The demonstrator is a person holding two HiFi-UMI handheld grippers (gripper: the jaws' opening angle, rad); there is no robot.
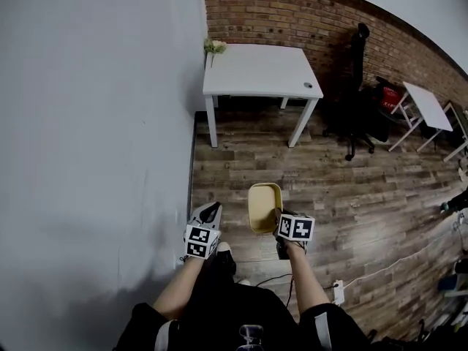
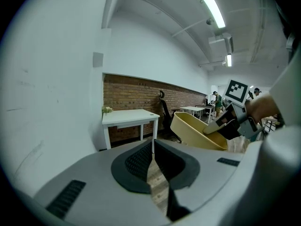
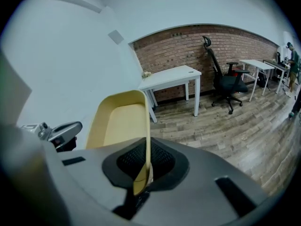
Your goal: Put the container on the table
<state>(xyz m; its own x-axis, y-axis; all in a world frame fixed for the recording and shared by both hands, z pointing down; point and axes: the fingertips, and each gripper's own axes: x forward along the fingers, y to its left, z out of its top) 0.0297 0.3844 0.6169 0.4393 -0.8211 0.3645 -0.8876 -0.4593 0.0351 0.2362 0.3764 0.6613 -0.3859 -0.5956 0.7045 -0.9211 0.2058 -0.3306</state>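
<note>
Far left stands a bare white wall (image 1: 95, 123). Next to it the left tool (image 1: 211, 210) has its jaws pressed together with nothing between them, as the left gripper view makes plain. Just beside it, the yellow container (image 1: 264, 206) is held over the wooden floor (image 1: 248, 159), well apart from the white counter (image 1: 256, 68) by the brick wall (image 1: 292, 20). The right tool (image 1: 278, 219) has the container by its edge. Only the right gripper view shows the thin side wall clamped between those jaws. The left gripper view alone shows the container tilted, with people (image 2: 216, 100) at distant desks behind it. To the counter's right, the head view shows a black office chair (image 1: 358, 86).
</note>
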